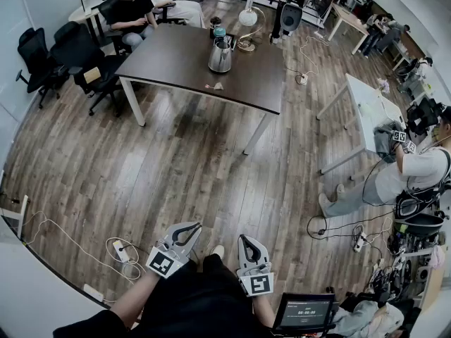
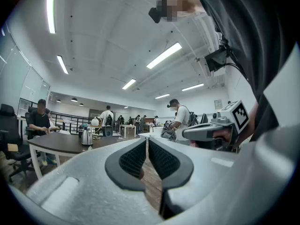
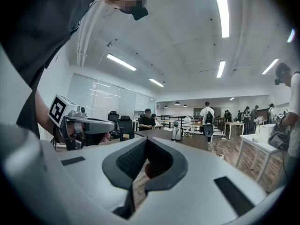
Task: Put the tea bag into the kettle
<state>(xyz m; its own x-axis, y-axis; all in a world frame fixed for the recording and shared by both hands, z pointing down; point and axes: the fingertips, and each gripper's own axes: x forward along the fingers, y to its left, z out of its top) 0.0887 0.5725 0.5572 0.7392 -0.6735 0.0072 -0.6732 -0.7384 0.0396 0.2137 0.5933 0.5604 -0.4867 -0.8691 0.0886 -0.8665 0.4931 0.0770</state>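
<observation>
Holds the left gripper [image 1: 192, 228] and the right gripper [image 1: 244, 239] low and close in front of the body, side by side over the wooden floor [image 1: 176, 174], well apart from the dark surface [image 1: 169, 58] at the far side of the room; reads as a carrying pose for the walk over rather than a reach. Shows both pairs of jaws pressed together at the tips with nothing between them, only floor boards visible through the small gap lower down; probably shut and empty because nothing lies within range to pick up. Points both grippers forward and slightly inward, forearms bent and tucked near the torso, marker cubes turned up toward the head camera. Finds the tea bag [image 1: 216, 86] lying on the surface near its front edge, just in front of the steel kettle [image 1: 220, 56] but apart from it, untouched. Finds the kettle upright further back on the same surface, too far off to tell whether the lid is on or off. Calls first for closing the distance to the surface, then for spreading one gripper around the tea bag; judged as barely begun.
</observation>
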